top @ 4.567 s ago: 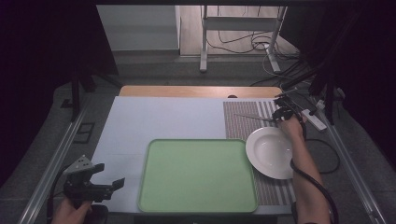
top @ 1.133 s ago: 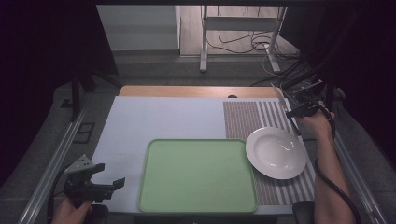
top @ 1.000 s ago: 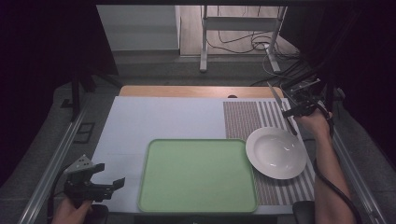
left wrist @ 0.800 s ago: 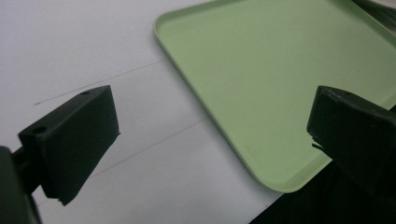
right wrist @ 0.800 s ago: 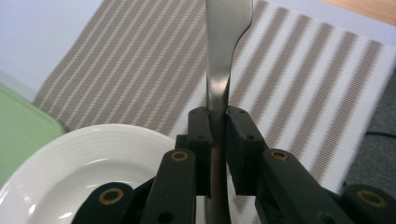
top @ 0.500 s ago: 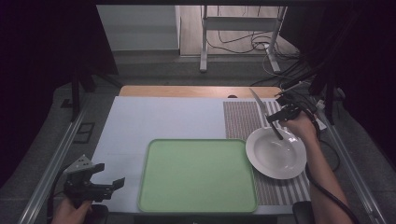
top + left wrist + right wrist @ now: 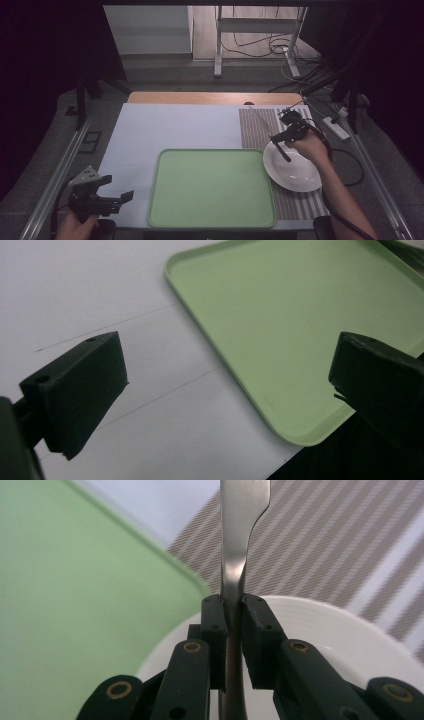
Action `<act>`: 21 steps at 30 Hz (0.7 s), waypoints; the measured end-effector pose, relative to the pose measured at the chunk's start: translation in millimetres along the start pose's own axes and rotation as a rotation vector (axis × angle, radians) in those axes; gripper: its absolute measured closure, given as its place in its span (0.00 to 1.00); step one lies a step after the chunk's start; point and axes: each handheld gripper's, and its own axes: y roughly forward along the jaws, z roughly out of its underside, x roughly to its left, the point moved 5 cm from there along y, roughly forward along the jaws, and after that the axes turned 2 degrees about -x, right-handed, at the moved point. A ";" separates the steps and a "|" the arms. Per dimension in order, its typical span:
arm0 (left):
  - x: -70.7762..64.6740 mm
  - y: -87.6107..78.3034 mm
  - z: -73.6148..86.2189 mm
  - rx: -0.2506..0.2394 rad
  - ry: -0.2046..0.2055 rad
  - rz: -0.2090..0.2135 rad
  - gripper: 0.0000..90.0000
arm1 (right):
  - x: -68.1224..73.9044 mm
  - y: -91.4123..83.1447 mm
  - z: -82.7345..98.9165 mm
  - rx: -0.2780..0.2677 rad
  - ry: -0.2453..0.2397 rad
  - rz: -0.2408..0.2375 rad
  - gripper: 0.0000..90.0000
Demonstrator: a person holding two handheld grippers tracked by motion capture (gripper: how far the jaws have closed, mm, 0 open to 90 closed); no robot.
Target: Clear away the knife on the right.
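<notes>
A white sheet covered the worktop (image 7: 170,125), with a green tray (image 7: 210,187) at its near middle, touching a white plate (image 7: 295,167) on the striped mat (image 7: 257,127). Above the plate, the right tongs (image 7: 231,612) clamped a metal utensil handle (image 7: 237,540). The left tongs (image 7: 117,192) hung wide open, empty, at the near-left corner.

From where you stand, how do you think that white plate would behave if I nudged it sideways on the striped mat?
The white plate looks glazed and hard, so probably stiff and chip-prone. Its base rests on the ribbed striped mat, which likely resists sliding. The plate overhangs the green tray edge slightly, so a leftward push might ride it up or tip it.
</notes>
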 end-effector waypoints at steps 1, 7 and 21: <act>0.0 0.0 0.0 0.000 0.000 0.000 0.02 | 4.0 0.2 0.7 0.001 -0.006 -0.004 0.90; 0.1 0.1 -0.1 0.000 -0.002 0.001 0.02 | 34.0 1.9 8.3 0.018 -0.032 -0.037 0.90; 0.3 0.3 -0.1 0.000 -0.003 0.001 0.02 | 101.6 10.3 26.1 0.071 -0.127 -0.111 0.90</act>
